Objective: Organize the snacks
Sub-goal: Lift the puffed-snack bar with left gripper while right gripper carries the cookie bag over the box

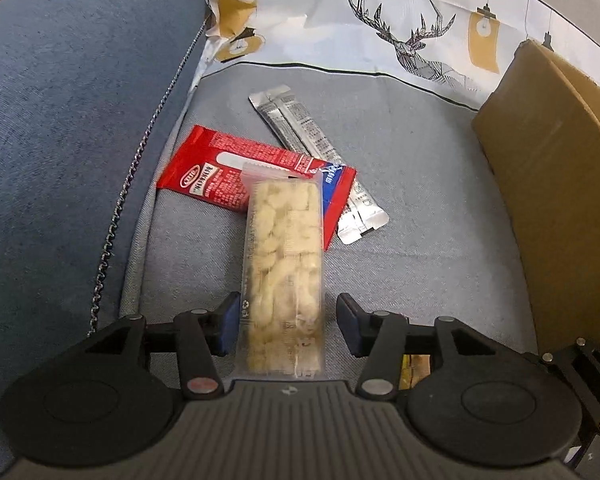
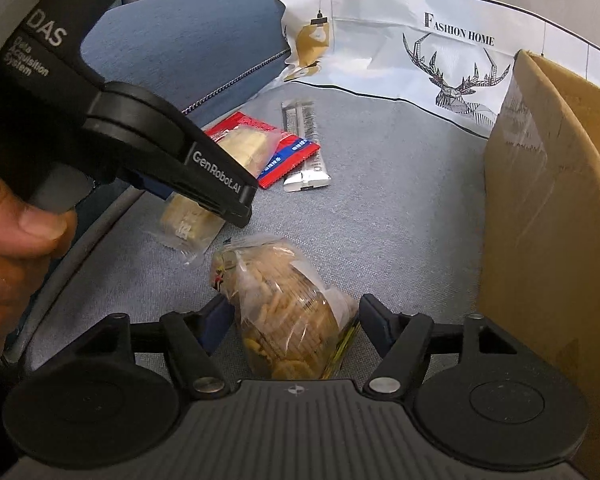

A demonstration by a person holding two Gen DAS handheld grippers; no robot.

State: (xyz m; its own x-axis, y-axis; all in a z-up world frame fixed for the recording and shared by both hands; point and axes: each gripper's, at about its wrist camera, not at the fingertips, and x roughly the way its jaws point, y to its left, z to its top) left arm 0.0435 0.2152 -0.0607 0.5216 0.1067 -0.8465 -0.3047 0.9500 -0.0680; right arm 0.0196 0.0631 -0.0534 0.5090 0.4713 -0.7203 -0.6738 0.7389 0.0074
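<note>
Snacks, as we record them on the grey sofa seat [image 1: 420, 184]:

1. Clear nut bar packet [image 1: 283, 276]: long, transparent, pale pieces inside. We see it in the lower centre of the left wrist view, lying lengthwise between the fingers of our left gripper [image 1: 288, 326]. The fingers stand spread; the left pad sits at the wrapper's edge, and the right one is apart from it. The packet's far end overlaps the red packet.

2. Red packet [image 1: 224, 176]: flat, printed, centre left of the frame, partly under the nut bar packet and over the silver sachets.

3. Silver sachets [image 1: 300, 128]: two narrow sticks side by side, running diagonally from upper centre to right of centre.

4. Clear biscuit bag [image 2: 288, 312]: bulging, filled with small tan biscuits, lower centre of the right wrist view. Our right gripper [image 2: 296, 326] has its fingers spread on either side of the bag; whether the pads touch the film we cannot tell.

5. Cardboard box [image 2: 548, 200]: right edge of both frames, standing on the seat.

6. Printed cloth [image 1: 380, 20]: white, deer motif and "FASHION HOME" lettering, across the top.

7. Blue sofa arm [image 1: 68, 120]: left side.
</note>
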